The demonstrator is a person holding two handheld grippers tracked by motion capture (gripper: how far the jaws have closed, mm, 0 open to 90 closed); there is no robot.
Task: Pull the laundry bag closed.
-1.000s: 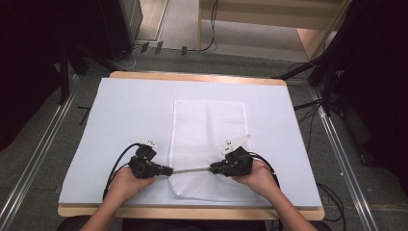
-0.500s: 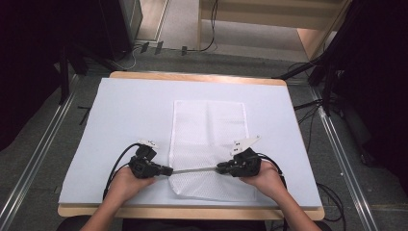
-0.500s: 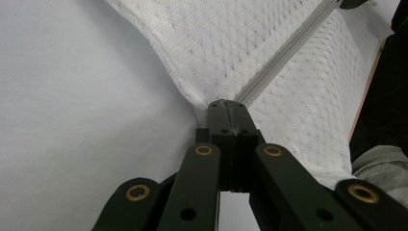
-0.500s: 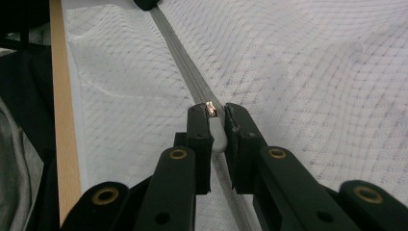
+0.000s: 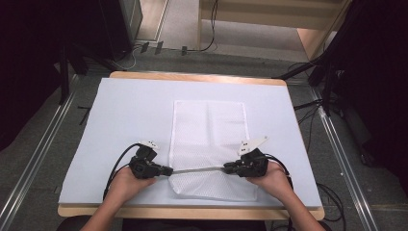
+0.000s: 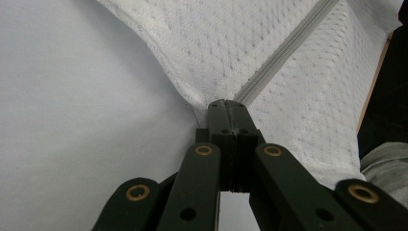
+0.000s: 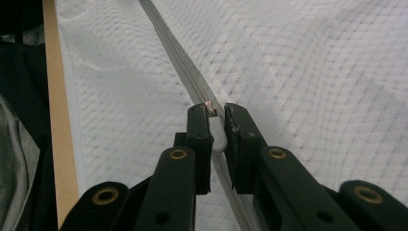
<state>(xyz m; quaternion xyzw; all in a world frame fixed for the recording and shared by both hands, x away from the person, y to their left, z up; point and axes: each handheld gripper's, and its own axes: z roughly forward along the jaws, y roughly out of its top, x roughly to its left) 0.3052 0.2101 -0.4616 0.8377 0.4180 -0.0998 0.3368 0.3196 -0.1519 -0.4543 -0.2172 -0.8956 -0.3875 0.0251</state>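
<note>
Left gripper [image 6: 226, 108] pinching mesh bag [image 5: 208, 144] edge at zipper [image 5: 197, 170] end | right gripper [image 7: 215, 115] clamping zipper pull [image 7: 217, 134] | table [image 5: 120, 110] lying beneath

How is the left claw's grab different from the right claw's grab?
The left claw is squeezed fully shut on the edge of the white mesh bag, at the end of the grey zipper. The right claw pinches the small white zipper pull, with its jaws a little apart around it. Both are black and hold the same zipper line.
</note>
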